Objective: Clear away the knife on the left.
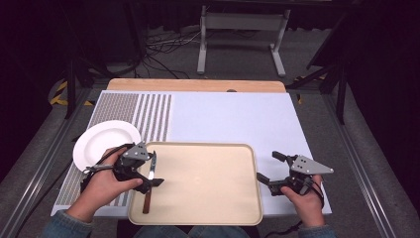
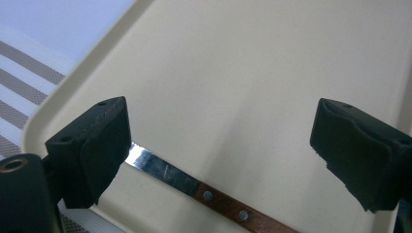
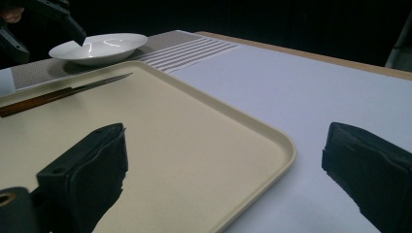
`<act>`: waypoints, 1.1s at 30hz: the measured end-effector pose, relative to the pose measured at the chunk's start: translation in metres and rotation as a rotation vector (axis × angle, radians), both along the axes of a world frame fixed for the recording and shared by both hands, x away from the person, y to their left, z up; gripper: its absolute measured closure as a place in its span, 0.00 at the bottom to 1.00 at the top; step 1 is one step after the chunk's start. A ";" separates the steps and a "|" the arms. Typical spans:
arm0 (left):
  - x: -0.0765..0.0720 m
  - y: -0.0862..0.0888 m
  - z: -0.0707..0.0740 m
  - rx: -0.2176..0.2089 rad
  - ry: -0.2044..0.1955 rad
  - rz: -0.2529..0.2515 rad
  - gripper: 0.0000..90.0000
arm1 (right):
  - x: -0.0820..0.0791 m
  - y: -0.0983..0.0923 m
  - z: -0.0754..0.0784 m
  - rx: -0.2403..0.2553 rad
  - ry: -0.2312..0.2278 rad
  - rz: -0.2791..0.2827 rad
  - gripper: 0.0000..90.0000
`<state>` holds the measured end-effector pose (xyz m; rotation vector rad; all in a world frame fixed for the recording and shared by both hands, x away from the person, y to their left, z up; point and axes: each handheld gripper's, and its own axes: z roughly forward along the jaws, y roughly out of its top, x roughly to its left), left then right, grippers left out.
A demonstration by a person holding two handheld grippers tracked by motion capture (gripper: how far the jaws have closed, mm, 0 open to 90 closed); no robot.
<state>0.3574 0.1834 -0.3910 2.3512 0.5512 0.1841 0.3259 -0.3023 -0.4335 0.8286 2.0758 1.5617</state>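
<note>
Hands and sleeves sit closest at the near edge, one gripper in each. Going big to small: the bench (image 1: 237,114) with its white cover, then the beige tray (image 1: 208,198) near-centre, the white plate (image 1: 101,141) just off the tray's far-left corner, and the knife (image 1: 148,186), which lies flat inside the tray along its left rim, wooden handle near, blade pointing far.

Left gripper (image 1: 148,173) hangs right over that knife with its fingers (image 2: 92,150) spread wide, nothing pinched; the blade runs under one of them. Right gripper (image 1: 270,171) waits off the tray's right edge, fingers (image 3: 82,179) released too, holding nothing.

Looks to me like the knife grab is just being lined up. Next move probably needs the left one to drop lower, straddle the handle, and squeeze.
</note>
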 end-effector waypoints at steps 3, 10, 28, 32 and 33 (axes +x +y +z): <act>-0.002 0.008 0.002 -0.041 -0.017 0.002 0.09 | 0.000 0.000 0.000 0.000 -0.001 -0.002 0.04; -0.009 0.027 0.004 -0.124 -0.082 0.022 0.08 | 0.000 0.001 0.000 0.001 -0.002 0.001 0.04; -0.027 0.083 -0.014 -0.391 -0.235 0.133 0.06 | -0.001 0.001 0.000 0.003 -0.003 0.005 0.04; -0.029 0.090 -0.022 -0.430 -0.260 0.158 0.05 | -0.001 0.002 0.000 0.004 -0.002 0.005 0.03; -0.031 0.091 -0.024 -0.440 -0.268 0.171 0.05 | -0.001 0.002 0.000 0.003 -0.002 0.006 0.03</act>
